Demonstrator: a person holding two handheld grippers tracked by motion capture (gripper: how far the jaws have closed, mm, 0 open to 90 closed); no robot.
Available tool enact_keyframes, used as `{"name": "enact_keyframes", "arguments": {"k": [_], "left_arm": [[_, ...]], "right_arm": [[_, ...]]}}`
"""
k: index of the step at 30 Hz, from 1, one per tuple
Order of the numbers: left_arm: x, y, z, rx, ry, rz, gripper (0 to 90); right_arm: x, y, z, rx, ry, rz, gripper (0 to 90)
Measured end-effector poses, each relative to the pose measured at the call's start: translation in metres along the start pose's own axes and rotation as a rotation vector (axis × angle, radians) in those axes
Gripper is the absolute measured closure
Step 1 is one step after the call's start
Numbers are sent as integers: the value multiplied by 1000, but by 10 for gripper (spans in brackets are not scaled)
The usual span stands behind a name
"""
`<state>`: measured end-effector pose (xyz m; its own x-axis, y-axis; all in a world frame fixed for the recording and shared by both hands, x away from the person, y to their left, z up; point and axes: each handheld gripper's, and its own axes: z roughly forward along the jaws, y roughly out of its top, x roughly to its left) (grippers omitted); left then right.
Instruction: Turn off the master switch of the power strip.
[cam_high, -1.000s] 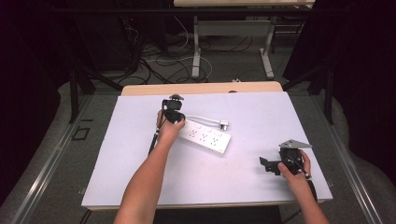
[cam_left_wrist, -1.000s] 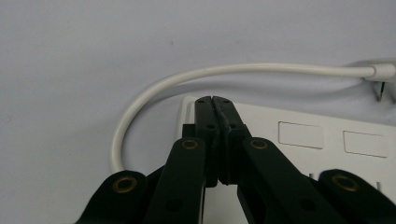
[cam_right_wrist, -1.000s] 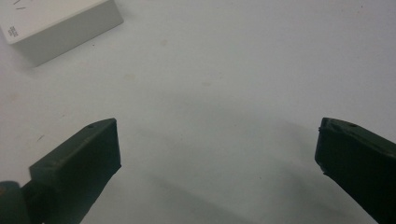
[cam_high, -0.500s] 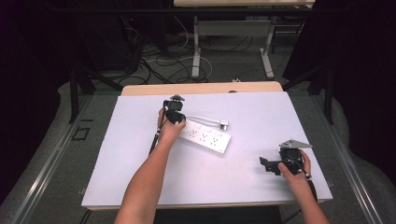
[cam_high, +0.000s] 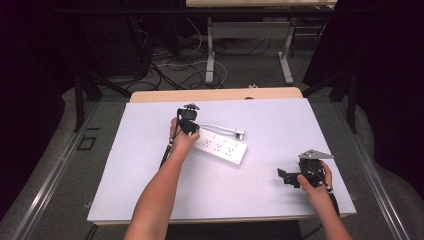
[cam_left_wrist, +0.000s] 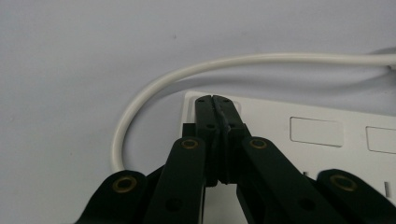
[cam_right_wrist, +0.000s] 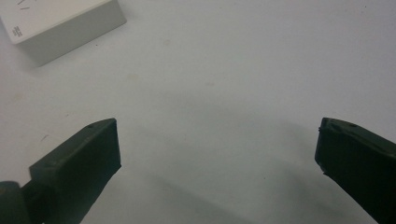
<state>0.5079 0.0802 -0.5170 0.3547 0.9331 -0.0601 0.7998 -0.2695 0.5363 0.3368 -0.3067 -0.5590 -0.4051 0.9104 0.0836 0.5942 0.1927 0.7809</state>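
A white power strip (cam_high: 222, 147) lies slantwise in the middle of the white table top (cam_high: 280, 125), its white cord (cam_high: 222, 128) curling behind it to a plug (cam_high: 240, 133). My left gripper (cam_high: 190, 126) is shut, its tips pressed together over the strip's left end. In the left gripper view the closed tips (cam_left_wrist: 213, 100) rest at the end of the power strip (cam_left_wrist: 327, 135), beside the looping cord (cam_left_wrist: 154, 88). My right gripper (cam_high: 286, 176) stands open near the table's front right, nothing between its jaws. The right gripper view shows a corner of the strip (cam_right_wrist: 60, 23).
The table's wooden far edge (cam_high: 215, 94) shows beyond the white top. Past it are cables on the floor (cam_high: 170, 70) and the metal legs of another table (cam_high: 250, 35). Dark drapes close both sides.
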Motion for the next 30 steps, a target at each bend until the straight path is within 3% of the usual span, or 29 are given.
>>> {"name": "enact_keyframes", "arguments": {"k": [4, 17, 26, 30], "left_arm": [[1, 1, -3, 1, -25, -11, 900], [14, 5, -16, -33, -43, -80, 900], [19, 4, -24, -46, -58, -90, 900], [20, 5, -29, -45, -68, -77, 890]], "right_arm": [[0, 0, -1, 1, 2, 16, 0], [-1, 0, 0, -2, -1, 12, 0], [-1, 0, 0, -6, -1, 5, 0], [-1, 0, 0, -6, 0, 4, 0]]}}
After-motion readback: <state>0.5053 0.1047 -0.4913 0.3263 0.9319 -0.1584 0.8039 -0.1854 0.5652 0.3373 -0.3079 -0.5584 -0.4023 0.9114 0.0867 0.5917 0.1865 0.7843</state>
